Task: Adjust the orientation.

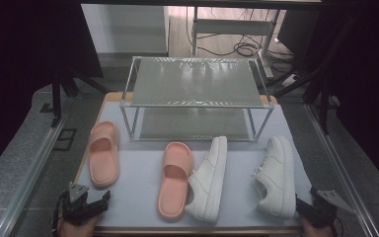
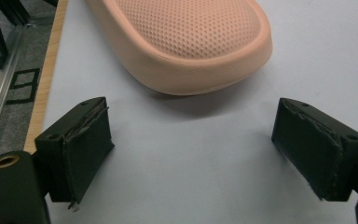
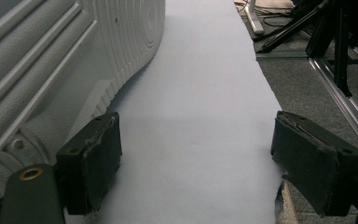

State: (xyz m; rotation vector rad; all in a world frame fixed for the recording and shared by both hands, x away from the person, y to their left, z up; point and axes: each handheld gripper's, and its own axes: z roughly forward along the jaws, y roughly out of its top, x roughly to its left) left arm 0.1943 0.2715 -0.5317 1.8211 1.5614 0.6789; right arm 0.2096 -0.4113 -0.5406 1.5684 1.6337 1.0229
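Both jaws wide and empty, the left hand-held gripper (image 1: 86, 207) faces a pink slipper (image 1: 103, 154) at 12 o'clock; the right hand-held gripper (image 1: 312, 211) sits beside a white sneaker (image 1: 275, 176) on the tabletop (image 1: 138, 197).

Room's pretty dim, with black curtains (image 1: 24, 54) hanging down both the left and right sides of the frame. The tabletop (image 1: 143, 197) is pale grey-blue with a wooden edge, sitting on grey carpet (image 1: 15, 168). Aluminium rails (image 1: 29, 173) run along either side. At the upper middle there's a white cabinet (image 1: 126, 27), and at the upper right, wood floor with tangled black cables (image 1: 237, 48).
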